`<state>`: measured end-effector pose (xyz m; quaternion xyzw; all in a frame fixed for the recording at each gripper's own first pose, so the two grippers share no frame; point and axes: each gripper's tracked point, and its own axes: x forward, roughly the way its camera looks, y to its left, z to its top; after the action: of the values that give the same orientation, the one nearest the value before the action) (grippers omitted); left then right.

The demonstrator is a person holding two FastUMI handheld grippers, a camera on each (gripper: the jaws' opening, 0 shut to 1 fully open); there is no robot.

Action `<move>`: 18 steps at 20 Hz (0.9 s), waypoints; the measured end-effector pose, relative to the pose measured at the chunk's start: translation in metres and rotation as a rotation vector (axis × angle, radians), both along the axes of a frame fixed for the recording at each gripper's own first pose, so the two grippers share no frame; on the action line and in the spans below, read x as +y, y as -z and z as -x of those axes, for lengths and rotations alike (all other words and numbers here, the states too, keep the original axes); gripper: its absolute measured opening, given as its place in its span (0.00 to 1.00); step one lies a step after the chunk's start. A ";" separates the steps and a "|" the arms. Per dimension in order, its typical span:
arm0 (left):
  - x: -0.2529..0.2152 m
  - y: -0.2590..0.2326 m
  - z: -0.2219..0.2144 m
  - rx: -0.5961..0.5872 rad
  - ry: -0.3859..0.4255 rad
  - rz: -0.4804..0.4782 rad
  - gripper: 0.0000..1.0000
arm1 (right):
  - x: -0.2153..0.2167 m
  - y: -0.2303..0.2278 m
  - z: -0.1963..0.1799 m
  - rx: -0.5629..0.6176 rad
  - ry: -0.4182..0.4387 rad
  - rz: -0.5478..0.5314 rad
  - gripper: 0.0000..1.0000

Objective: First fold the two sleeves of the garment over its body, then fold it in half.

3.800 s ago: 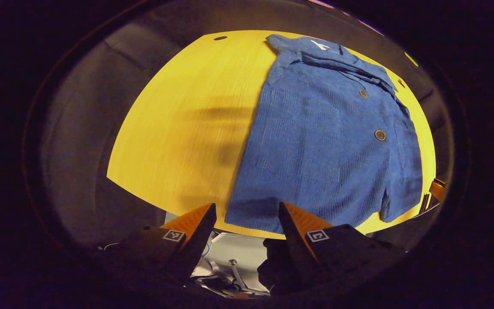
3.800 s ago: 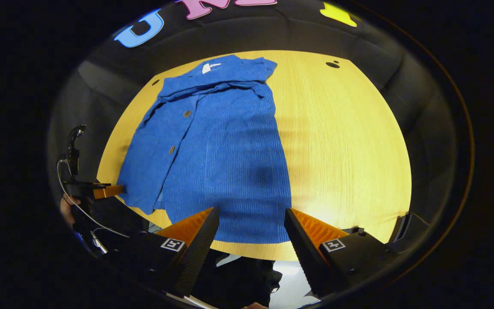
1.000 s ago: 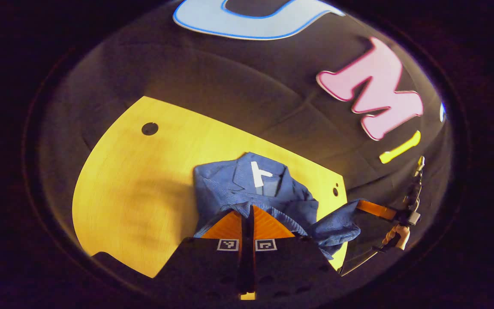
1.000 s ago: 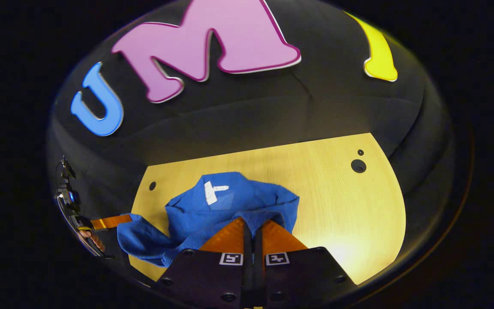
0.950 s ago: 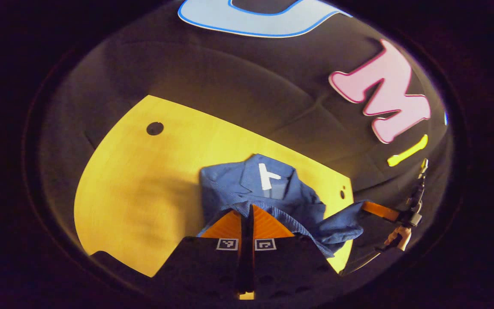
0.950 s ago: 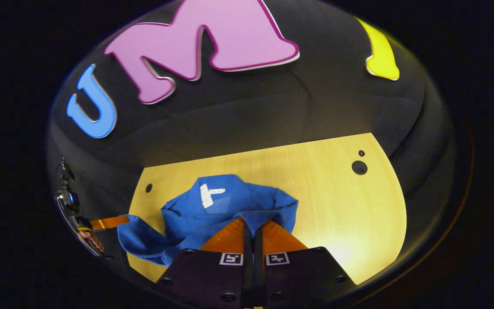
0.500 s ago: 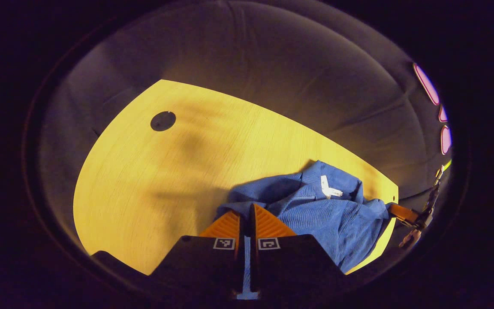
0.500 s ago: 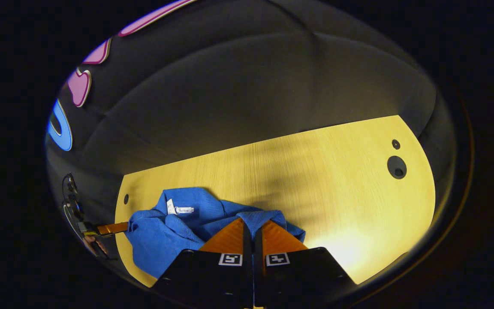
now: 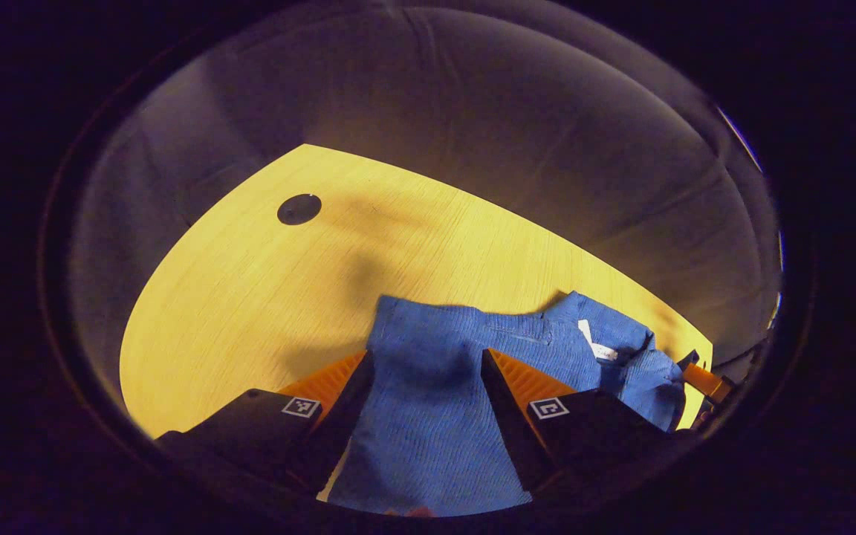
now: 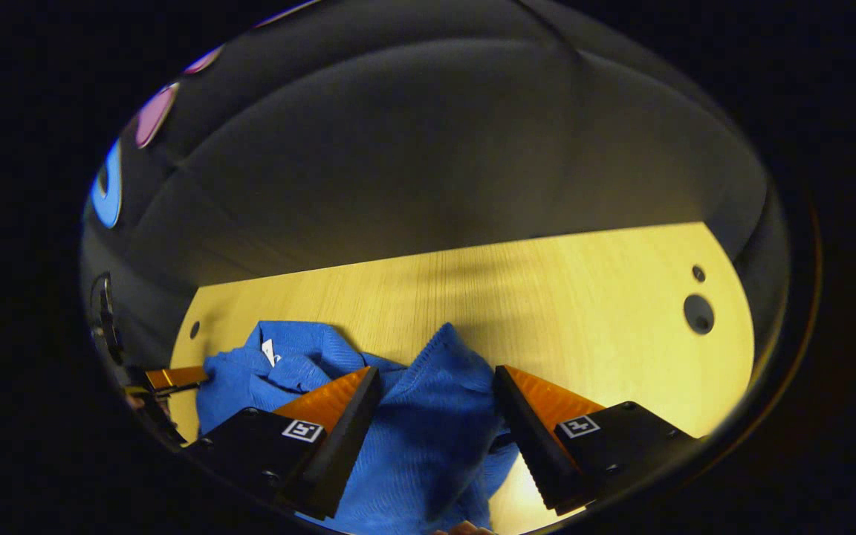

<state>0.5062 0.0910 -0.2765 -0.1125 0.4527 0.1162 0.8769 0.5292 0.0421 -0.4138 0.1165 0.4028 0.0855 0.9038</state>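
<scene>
The blue ribbed garment [image 9: 428, 438] lies folded on the yellow table [image 9: 250, 297], its loose edge resting near the collar with the white label [image 9: 596, 351]. My left gripper [image 9: 426, 355] is open just above that edge, cloth lying between and below the fingers without being pinched. In the right gripper view the garment [image 10: 428, 438] bunches up in a soft peak between the spread fingers of my right gripper [image 10: 435, 371], which is open too. The right gripper [image 9: 703, 379] shows at the garment's far corner, and the left gripper [image 10: 172, 377] shows beside the label [image 10: 268, 351].
The table [image 10: 584, 319] stretches bare wood to the right of the garment, with a round cable hole [image 10: 698, 313] near its far corner. Another hole [image 9: 299, 209] sits at the far left. The black booth wall closes in behind the table.
Both grippers, shut on the garment's hem and carrying it toward the collar, have opened and let it go. The hem now lies on the folded body.
</scene>
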 end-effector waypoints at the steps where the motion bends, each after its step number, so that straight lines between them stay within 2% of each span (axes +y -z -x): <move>1: -0.002 -0.005 0.003 -0.015 0.022 -0.043 0.85 | -0.003 -0.011 0.001 -0.049 -0.013 0.040 0.98; 3: -0.008 -0.018 0.003 -0.055 0.059 -0.118 0.85 | -0.002 -0.037 0.002 -0.136 -0.032 0.073 0.98; 6: -0.041 -0.052 0.011 -0.139 0.114 -0.112 0.85 | 0.004 -0.073 0.018 -0.212 -0.070 0.091 0.99; 9: -0.075 -0.091 0.031 -0.269 0.181 -0.153 0.85 | -0.001 -0.119 0.040 -0.316 -0.067 0.095 0.99; 14: -0.119 -0.163 0.100 -0.470 0.273 -0.295 0.84 | -0.016 -0.212 0.103 -0.488 -0.043 0.056 0.98; 18: -0.160 -0.207 0.176 -0.605 0.287 -0.294 0.84 | -0.029 -0.273 0.169 -0.579 -0.018 0.068 0.98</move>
<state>0.3300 -0.0693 -0.0697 0.0501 0.1625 0.0170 0.9853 0.3597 0.0131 -0.1411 0.0534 0.1318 0.1094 0.9838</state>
